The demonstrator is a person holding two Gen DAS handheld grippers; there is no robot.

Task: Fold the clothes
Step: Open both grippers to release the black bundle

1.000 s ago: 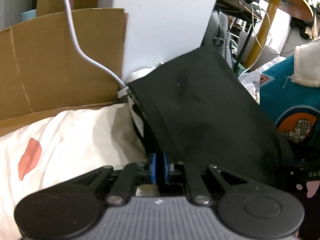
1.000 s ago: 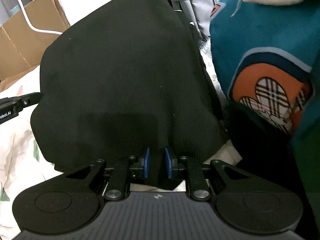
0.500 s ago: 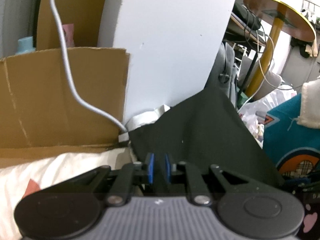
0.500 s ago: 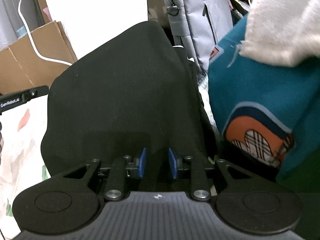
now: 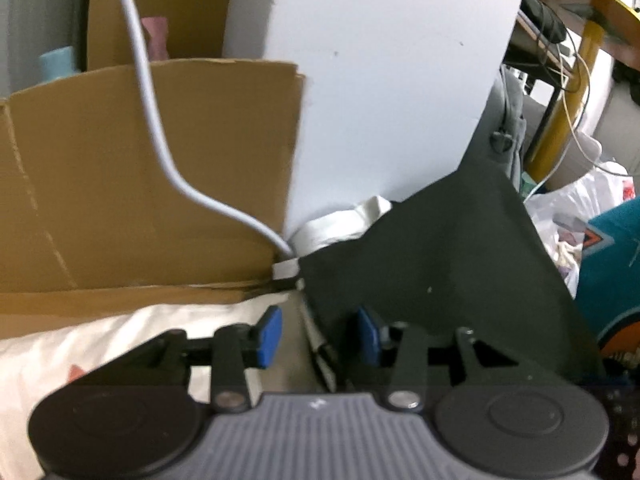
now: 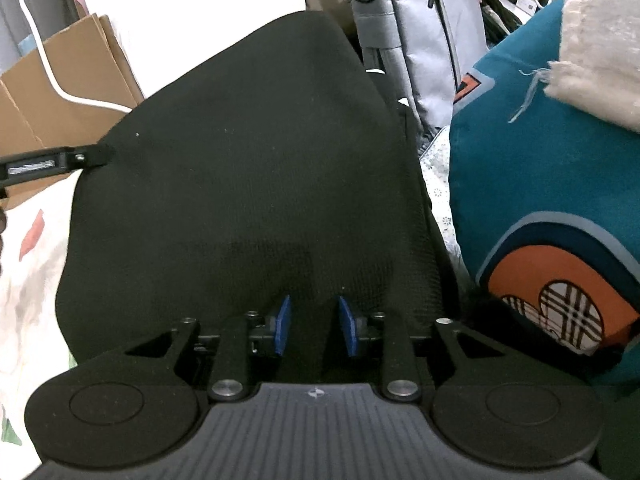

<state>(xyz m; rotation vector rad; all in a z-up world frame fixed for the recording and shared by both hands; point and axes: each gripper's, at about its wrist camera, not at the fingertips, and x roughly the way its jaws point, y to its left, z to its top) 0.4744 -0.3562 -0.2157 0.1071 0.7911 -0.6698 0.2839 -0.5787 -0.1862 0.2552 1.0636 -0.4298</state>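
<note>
Both your grippers are letting go right now. Your left gripper [image 5: 318,334] has its blue pads [image 5: 269,336] spread wide, with the edge of the black garment [image 5: 440,264] lying between them but not pinched. Your right gripper [image 6: 313,330] has its jaws parted too, the black garment [image 6: 248,184] draped loose in the gap — nothing clamped.

The garment sits folded on the pale printed bedsheet [image 6: 28,248], its far corner up near the cardboard box [image 5: 120,176] and the white cable [image 5: 168,152]. A teal cushion [image 6: 540,184] crowds it just beside the right edge.

It looks like a fold has been laid and you're releasing. To do this well, draw both grippers straight back and low — don't lift, or a pad may snag the knit and pull the layer open. Watch that left pad; cloth is right against it. Clear the edge fully, then check the fold lies flat before regripping.
</note>
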